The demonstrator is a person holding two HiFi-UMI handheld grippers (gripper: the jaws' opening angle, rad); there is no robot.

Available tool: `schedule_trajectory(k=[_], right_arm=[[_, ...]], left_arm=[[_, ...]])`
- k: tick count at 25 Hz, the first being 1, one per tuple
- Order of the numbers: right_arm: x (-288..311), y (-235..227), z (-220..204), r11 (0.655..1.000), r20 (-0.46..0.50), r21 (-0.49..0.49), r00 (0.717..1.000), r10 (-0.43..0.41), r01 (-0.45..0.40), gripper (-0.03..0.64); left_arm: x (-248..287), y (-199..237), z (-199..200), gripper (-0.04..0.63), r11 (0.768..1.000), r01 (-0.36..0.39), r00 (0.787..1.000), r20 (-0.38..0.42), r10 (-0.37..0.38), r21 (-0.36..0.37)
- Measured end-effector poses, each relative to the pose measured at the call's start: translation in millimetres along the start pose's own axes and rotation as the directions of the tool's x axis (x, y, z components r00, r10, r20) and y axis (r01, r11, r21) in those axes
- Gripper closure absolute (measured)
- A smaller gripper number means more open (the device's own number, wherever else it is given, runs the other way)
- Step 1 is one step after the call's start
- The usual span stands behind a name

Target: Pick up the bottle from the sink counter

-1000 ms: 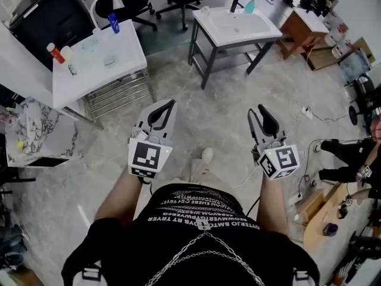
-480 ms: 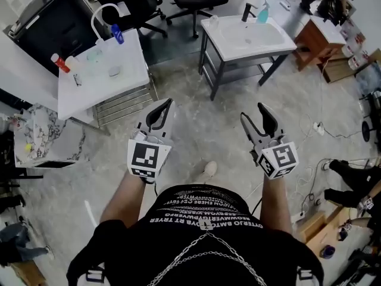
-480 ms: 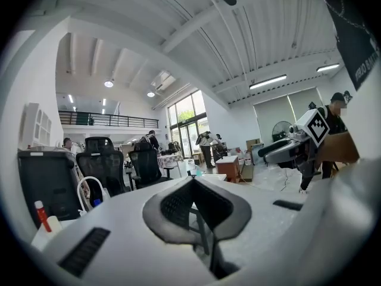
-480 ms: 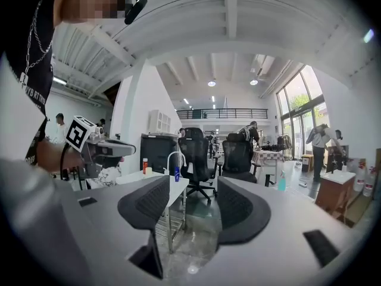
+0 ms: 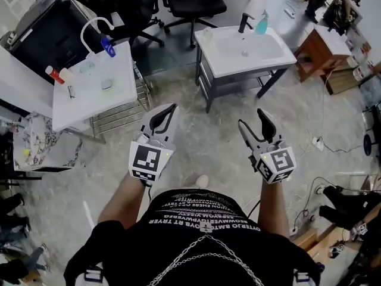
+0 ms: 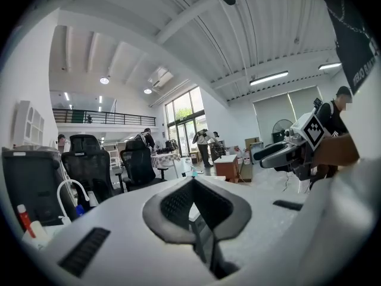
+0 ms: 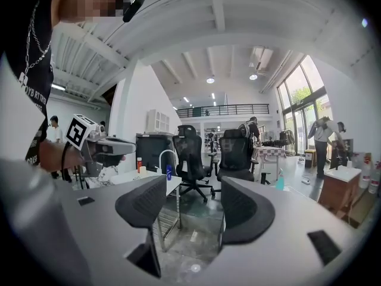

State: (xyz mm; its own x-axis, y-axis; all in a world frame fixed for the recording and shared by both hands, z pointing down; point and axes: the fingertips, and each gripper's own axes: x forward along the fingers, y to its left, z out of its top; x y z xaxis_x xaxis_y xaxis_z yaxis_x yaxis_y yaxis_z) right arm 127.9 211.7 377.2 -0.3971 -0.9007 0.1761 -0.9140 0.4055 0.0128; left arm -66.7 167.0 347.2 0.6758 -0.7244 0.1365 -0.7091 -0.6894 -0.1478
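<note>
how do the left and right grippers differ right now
The left gripper has its jaws together, tips touching; the right gripper has its jaws apart and opening. The left gripper is on the white table's side, the right gripper on the sink counter's side. Both are empty, held over the floor, well short of the bottle.

Left claw (image 6: 193,182): jaws together, pads touching, nothing between them.
Right claw (image 6: 265,159): far right, marker cube on top; jaws opening, nothing between them.
Office chairs (image 6: 137,162): two, black, left of centre.
Arched white tube (image 6: 70,189): lower left, beside red-capped bottle (image 6: 21,216).
Background: people (image 6: 204,143) by tall windows; wooden cabinet (image 6: 227,165).
</note>
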Motion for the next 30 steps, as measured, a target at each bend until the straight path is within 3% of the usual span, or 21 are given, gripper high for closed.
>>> schedule_trajectory(k=[6,17,30], right_arm=[[16,-43,-9,0.999,-0.001,0.022,1.0,0.023,-0.023,0.351],[83,-45,-2,0.997,-0.019,0.002,0.997,0.077,-0.077,0.345],[203,-76,27,1.0,-0.007,0.013,1.0,0.028,-0.028,0.344]], left_arm=[[31,-2,-14,0.591,1.0,-0.018,0.999,-0.042,0.018,-0.012],[44,56,-39,0.589,0.995,-0.087,0.994,-0.071,0.083,-0.051],[152,156,-18,0.589,1.0,-0.007,1.0,-0.005,0.007,0.003]])
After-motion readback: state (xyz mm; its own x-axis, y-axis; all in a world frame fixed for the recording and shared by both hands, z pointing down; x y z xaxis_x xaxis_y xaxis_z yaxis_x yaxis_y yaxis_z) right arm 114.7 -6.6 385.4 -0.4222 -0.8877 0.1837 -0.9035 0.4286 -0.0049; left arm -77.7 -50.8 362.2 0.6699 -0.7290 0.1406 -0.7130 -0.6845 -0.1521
